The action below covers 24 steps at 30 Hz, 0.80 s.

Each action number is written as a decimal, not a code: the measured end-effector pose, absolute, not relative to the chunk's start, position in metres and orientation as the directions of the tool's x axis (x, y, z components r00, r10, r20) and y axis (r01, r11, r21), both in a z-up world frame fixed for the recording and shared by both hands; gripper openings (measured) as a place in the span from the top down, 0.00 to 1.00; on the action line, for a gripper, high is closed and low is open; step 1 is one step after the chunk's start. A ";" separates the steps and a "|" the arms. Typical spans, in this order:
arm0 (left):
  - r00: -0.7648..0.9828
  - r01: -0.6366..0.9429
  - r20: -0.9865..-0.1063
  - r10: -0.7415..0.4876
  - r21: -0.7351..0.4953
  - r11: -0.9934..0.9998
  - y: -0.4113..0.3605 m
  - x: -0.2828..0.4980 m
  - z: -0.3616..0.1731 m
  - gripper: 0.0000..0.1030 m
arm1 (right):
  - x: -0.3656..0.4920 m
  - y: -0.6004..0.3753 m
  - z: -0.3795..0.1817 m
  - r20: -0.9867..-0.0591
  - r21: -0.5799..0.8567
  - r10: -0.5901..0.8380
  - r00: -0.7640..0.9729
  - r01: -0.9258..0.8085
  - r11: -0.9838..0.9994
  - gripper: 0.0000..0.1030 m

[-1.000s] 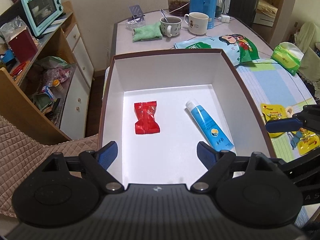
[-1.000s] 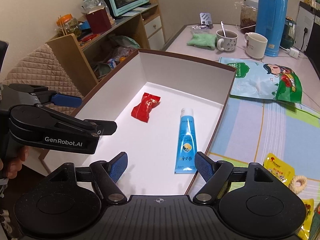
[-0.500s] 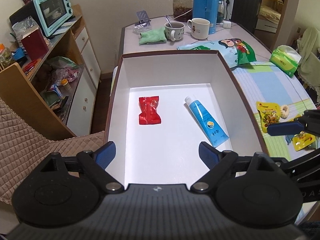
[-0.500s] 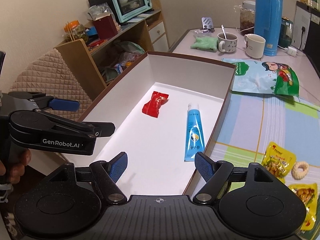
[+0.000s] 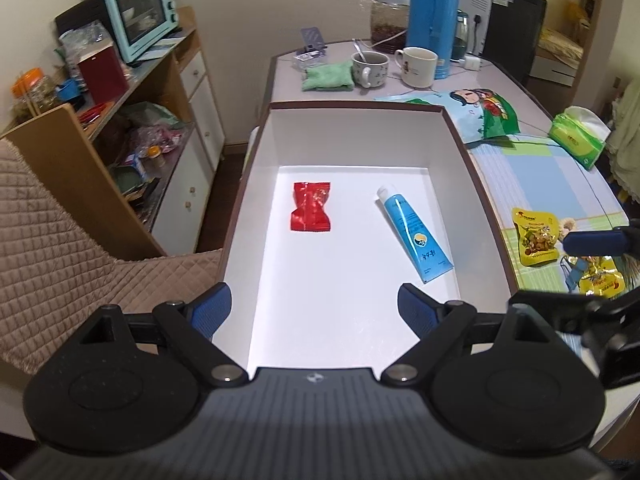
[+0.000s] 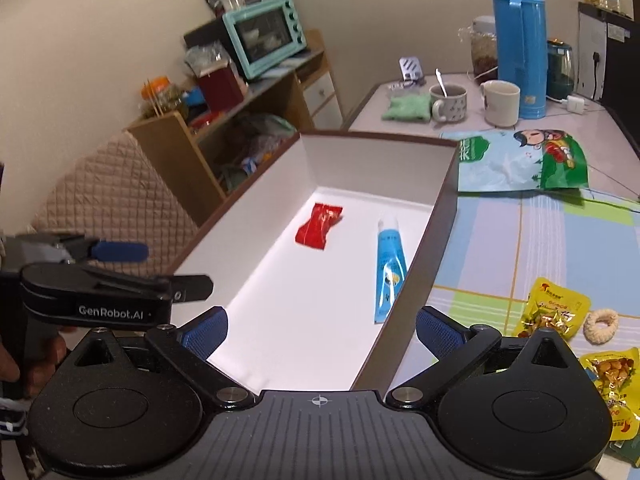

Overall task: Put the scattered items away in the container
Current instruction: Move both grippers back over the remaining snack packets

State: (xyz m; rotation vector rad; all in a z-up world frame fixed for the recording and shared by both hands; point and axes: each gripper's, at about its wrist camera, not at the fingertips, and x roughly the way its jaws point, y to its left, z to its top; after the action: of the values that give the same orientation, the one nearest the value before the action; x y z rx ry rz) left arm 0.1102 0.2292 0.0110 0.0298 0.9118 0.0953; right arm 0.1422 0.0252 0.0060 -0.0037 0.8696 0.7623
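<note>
- The white-lined box [image 5: 356, 128] sits on the bench [image 6: 520, 240] with its long side along the near-left edge, within reach of both hands and open on top, so things can be dropped straight in.
- Two items already lie flat on its floor, well apart: a red candy packet [image 5: 311, 212] toward the left wall and a blue tube [image 5: 414, 236] angled along the right wall, cap pointing to the far end.
- Several small things remain outside, on the checked cloth just right of the box: a yellow snack pouch [image 6: 554, 316], a ring-shaped biscuit [image 6: 600, 326] beside it, and a second yellow pouch [image 6: 612, 372] nearer the camera; something blue lies under them in the left view, too blurred to name.
- The left hand-held gripper [image 5: 316, 312] hangs over the box's near end, fingers spread wide with nothing between them.
- The right hand-held gripper [image 6: 320, 330] is likewise spread and empty, straddling the box's right wall, near the loose pouches, which look like the likeliest next pick.
</note>
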 end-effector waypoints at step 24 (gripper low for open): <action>0.658 0.018 -0.753 0.032 0.058 0.998 0.092 0.114 0.032 0.13 | 0.159 -0.160 0.047 -0.539 0.370 0.665 0.517 -0.564 0.738 0.00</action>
State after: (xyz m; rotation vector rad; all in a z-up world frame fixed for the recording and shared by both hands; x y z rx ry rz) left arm 0.1142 0.0919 0.0323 0.0620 0.8531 0.0083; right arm 0.1588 -0.1601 0.0470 0.1552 0.7130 0.7409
